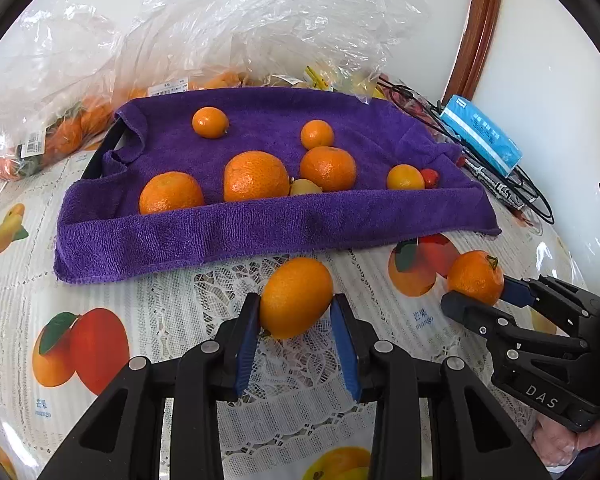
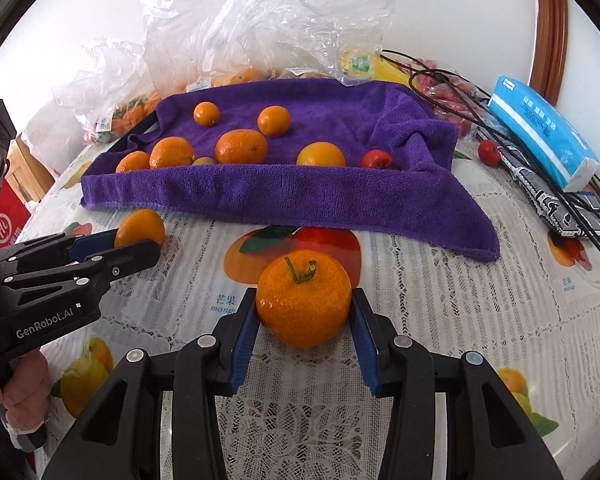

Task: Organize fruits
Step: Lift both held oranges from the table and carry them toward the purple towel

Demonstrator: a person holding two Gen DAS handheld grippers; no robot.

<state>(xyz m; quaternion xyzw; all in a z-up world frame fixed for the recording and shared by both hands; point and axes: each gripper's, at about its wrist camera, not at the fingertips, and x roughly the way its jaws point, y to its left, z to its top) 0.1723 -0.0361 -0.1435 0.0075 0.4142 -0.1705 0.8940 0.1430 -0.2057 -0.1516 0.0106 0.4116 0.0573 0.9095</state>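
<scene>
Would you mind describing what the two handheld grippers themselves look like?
Both are matte black plastic linkages with silver pivot pins and blue finger pads. The left gripper reads "GenRobot.AI" in white; the right gripper reads "DAS". Bare hands hold them; no cables show on either.

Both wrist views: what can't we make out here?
- Clear plastic bags at the back: fruit inside blurred by crinkled film, count unreadable in both views.
- Small yellowish fruit on the purple towel: mostly hidden behind oranges and the towel's raised front fold.
- Bag price label: too small to read.
- Blue tissue pack: print too small.
</scene>
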